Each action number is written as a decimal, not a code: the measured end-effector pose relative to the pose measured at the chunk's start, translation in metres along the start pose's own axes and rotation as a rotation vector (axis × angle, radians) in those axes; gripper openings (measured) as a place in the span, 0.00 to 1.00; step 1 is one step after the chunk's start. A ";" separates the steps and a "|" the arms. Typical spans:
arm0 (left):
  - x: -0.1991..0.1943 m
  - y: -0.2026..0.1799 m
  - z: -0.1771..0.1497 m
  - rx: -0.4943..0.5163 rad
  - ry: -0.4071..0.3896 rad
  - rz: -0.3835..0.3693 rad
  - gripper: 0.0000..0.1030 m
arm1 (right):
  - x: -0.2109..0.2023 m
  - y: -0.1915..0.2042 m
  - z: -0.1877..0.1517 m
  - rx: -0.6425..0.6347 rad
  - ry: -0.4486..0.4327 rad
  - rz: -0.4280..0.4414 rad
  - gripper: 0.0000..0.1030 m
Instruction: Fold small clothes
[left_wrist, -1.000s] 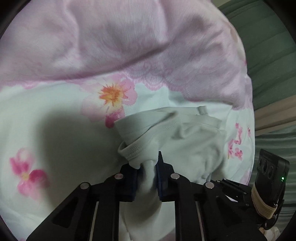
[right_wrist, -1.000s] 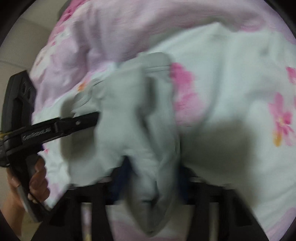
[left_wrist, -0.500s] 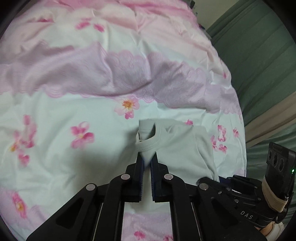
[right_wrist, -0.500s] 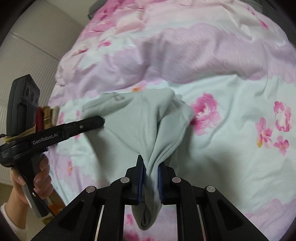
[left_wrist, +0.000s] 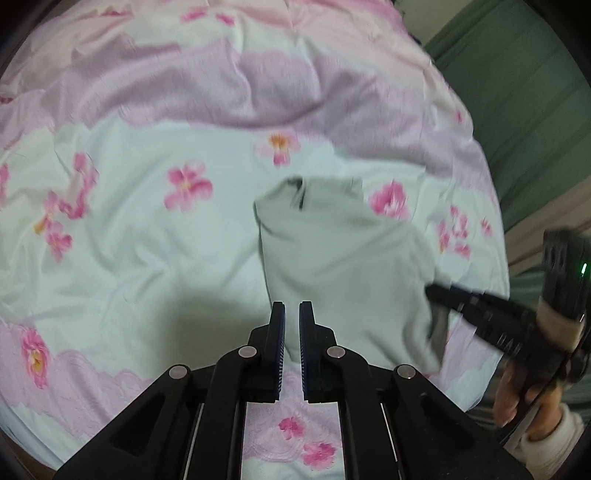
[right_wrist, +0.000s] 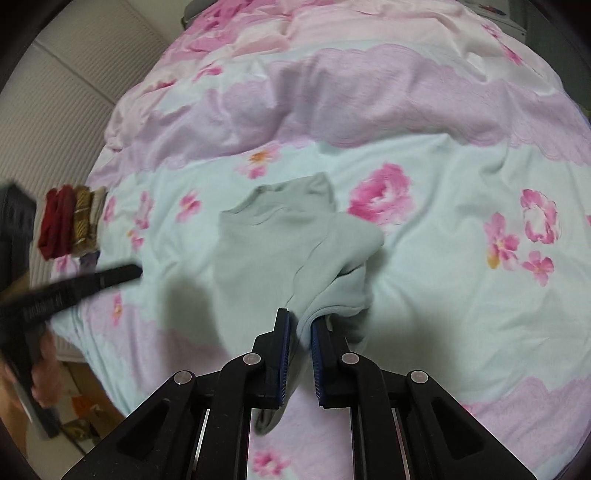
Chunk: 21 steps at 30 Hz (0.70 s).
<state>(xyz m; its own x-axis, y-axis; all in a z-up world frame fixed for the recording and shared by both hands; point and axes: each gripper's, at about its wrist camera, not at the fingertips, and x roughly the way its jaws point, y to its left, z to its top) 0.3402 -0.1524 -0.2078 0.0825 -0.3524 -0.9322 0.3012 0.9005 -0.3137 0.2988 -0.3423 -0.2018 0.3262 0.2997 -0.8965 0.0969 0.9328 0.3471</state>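
The pale grey-green garment (left_wrist: 343, 258) lies spread on the floral bedcover (left_wrist: 147, 240), in the mint band with pink blossoms, neckline end toward the lilac lace-print band beyond. From your right wrist view the same garment (right_wrist: 273, 251) shows a flat panel on the left and a bunched, rolled fold on the right, and that fold runs straight down into your tool.

Your right gripper (right_wrist: 300, 332) has the cloth between its blue-padded fingers (right_wrist: 283, 354); the jaws stand a little apart with fabric filling the gap, so you're pinching the garment's near edge, and a tail of it hangs below the pads. In your left wrist view the right gripper (left_wrist: 437, 295) reaches in from the right, its tip at the garment's right edge, blurred.

Your left gripper (left_wrist: 291, 314) hovers over the garment's near-left edge, jaws nearly together with a narrow slit between them. Nothing is caught in them; bedcover and cloth show through the gap. From the right wrist view your left gripper (right_wrist: 125, 274) is a blurred dark bar off to the left of the garment, apart from it.

Further left, at the edge of the bedcover, a small stack of clothes (right_wrist: 70, 221) in red, mustard and cream stands on its side.
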 end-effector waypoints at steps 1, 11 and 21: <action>0.007 -0.001 -0.001 0.007 0.012 -0.002 0.09 | 0.002 -0.005 0.001 0.011 -0.003 0.006 0.13; 0.030 -0.003 0.020 0.089 0.040 -0.024 0.21 | 0.021 -0.038 -0.004 0.148 0.011 0.064 0.47; 0.053 0.008 0.037 0.128 0.077 -0.033 0.21 | 0.045 -0.049 0.019 0.238 -0.058 0.073 0.47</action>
<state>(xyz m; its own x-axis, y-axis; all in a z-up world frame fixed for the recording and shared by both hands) 0.3820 -0.1734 -0.2532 -0.0010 -0.3561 -0.9345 0.4213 0.8474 -0.3233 0.3264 -0.3784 -0.2539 0.3931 0.3458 -0.8520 0.2878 0.8338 0.4711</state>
